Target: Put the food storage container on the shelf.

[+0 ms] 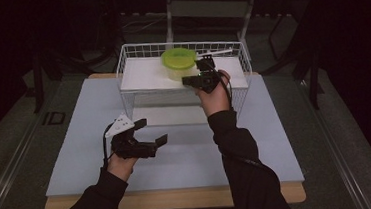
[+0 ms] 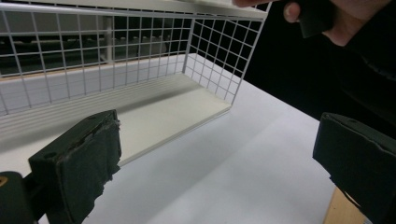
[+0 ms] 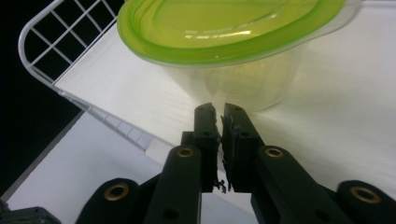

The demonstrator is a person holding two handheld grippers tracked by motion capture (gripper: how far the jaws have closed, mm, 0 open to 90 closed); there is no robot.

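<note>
A clear plastic container with a lime-green lid [image 1: 178, 61] [image 3: 233, 42] stands on the top shelf of a white wire rack [image 1: 141, 75] [image 2: 140, 60]. My right gripper [image 1: 202, 72] [image 3: 219, 109] is shut with nothing between its jaws, its tips just short of the container's lower wall. Lower down, over the pale table [image 1: 177, 155], my left gripper [image 1: 150, 132] [image 2: 215, 144] hovers in front of the rack's lower shelf, jaws wide open and holding nothing.
The rack sits at the table's far middle, with a lower shelf [image 2: 163, 116] under the top one. The table's wooden front edge [image 1: 176, 198] runs near the person. Dark floor and furniture legs [image 1: 246, 9] surround the table.
</note>
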